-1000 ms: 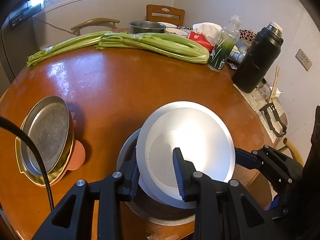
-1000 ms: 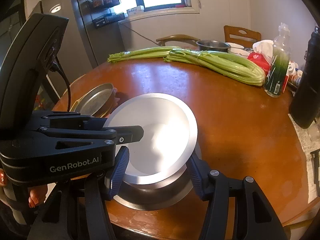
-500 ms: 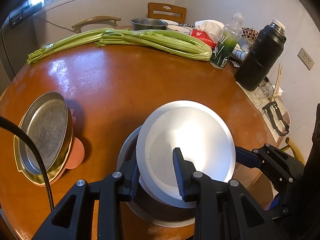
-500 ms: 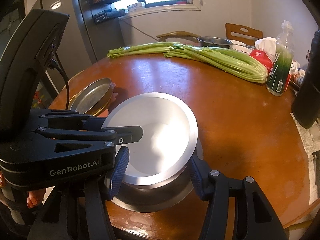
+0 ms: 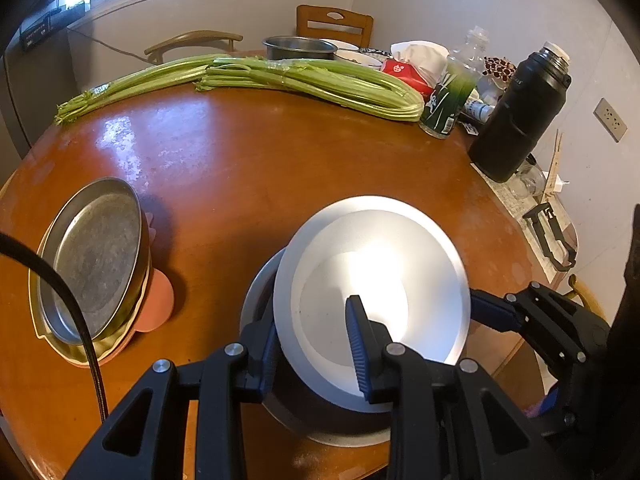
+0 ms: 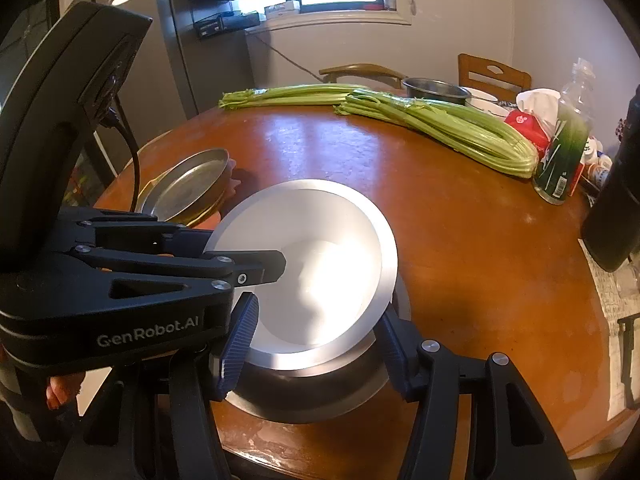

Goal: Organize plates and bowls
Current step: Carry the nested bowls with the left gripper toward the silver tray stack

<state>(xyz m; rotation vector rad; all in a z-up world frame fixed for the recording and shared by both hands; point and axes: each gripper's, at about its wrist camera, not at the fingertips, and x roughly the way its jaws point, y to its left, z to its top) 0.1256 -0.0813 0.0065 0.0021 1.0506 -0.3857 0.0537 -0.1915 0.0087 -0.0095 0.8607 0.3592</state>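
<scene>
Left wrist: two celery bundles (image 5: 320, 84).

**Shiny bowl sitting tilted on a bigger one**

A shiny silver bowl (image 5: 376, 280) is leaning, tilted, inside a bigger grey metal bowl (image 5: 320, 428). At nine o'clock, a round metal pan (image 5: 94, 256) is resting on yellow and pink plates (image 5: 158, 300).

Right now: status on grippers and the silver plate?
Left gripper shut on silver plate rim. Right gripper straddles plate, grip unclear. Plate tilted over metal bowl. Nothing blocking.

Both wrist views close, downward, sharing table (image 5: 248, 168).
</scene>
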